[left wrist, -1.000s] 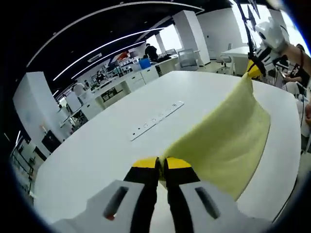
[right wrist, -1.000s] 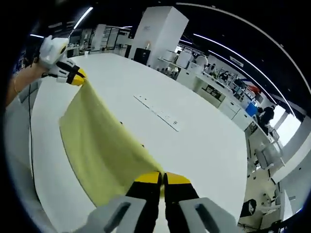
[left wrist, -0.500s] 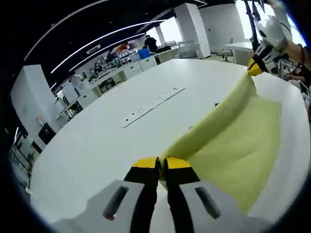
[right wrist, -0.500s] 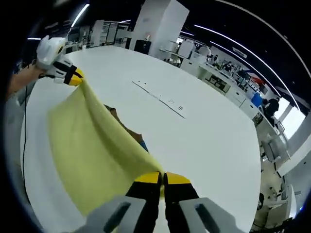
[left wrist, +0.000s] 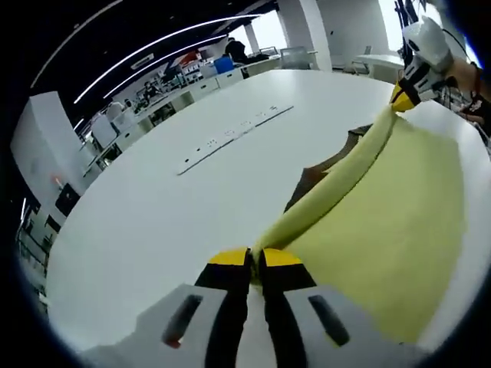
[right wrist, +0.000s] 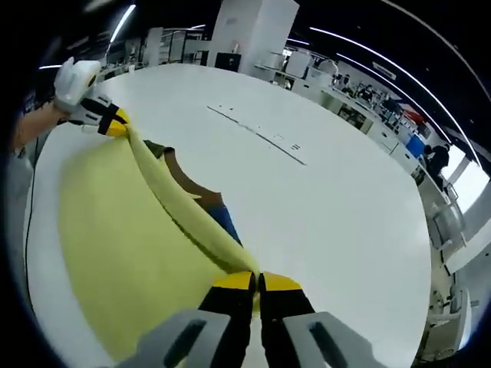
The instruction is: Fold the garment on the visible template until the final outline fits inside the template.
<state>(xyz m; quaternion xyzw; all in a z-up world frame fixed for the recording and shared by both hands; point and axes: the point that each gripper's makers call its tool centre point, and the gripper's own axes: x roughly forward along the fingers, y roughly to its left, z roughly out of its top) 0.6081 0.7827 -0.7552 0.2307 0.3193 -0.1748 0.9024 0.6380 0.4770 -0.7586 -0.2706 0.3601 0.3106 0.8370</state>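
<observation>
Both grippers, left (left wrist: 255, 261) and right (right wrist: 256, 281), are clamped on the yellow garment's (left wrist: 383, 222) corners, stretching one edge taut above the white table (left wrist: 153, 215) so I can lay it squarely over the brown template (right wrist: 188, 180) beneath.

Garment (left wrist: 383, 222): pale yellow cloth, matt, soft, fine even weave; rolled thick along the edge stretched between the two grippers. Table (left wrist: 153, 215) under the garment: white, smooth, faint satin sheen. Left gripper (left wrist: 255, 259): glossy yellow plastic tips on black jaws, matt light-grey plastic body. Right gripper (right wrist: 257, 282): same finishes. Brown and blue flat sheet (right wrist: 201, 198) beside the garment's rolled edge: matt; material unclear.
</observation>
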